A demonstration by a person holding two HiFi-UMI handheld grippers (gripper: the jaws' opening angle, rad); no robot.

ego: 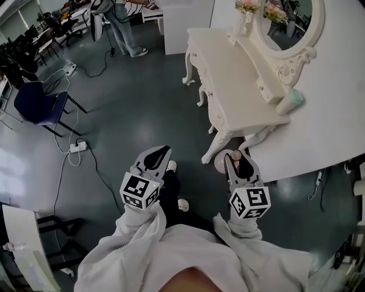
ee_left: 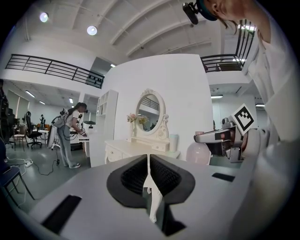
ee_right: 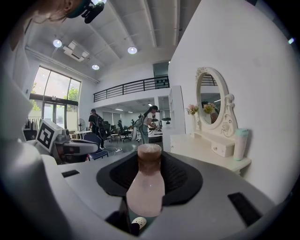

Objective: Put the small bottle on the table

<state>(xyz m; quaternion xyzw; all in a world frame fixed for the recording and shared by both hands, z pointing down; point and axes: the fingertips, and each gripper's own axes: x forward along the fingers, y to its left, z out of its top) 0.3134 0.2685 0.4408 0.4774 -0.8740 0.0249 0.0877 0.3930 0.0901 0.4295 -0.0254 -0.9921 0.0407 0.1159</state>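
The small pink bottle (ee_right: pixel 146 187) with a brownish cap stands upright between the jaws of my right gripper (ee_right: pixel 150 165), which is shut on its body. In the head view this gripper (ego: pixel 235 159) holds the bottle (ego: pixel 220 162) above the floor, just short of the near end of the white dressing table (ego: pixel 228 68). The left gripper view shows the bottle (ee_left: pixel 198 153) off to the right, in front of the table (ee_left: pixel 126 146). My left gripper (ee_left: pixel 149 169) is shut with nothing between its jaws, and in the head view it (ego: pixel 165 150) hangs over the dark floor.
On the table stand an oval mirror (ego: pixel 285 23), a vase of flowers (ego: pixel 246 11) and a teal tumbler (ego: pixel 291 101). A white wall panel (ego: pixel 333 120) runs behind it. A blue chair (ego: pixel 34 102), a power strip with cables (ego: pixel 77 147) and a standing person (ego: pixel 122 25) are on the left.
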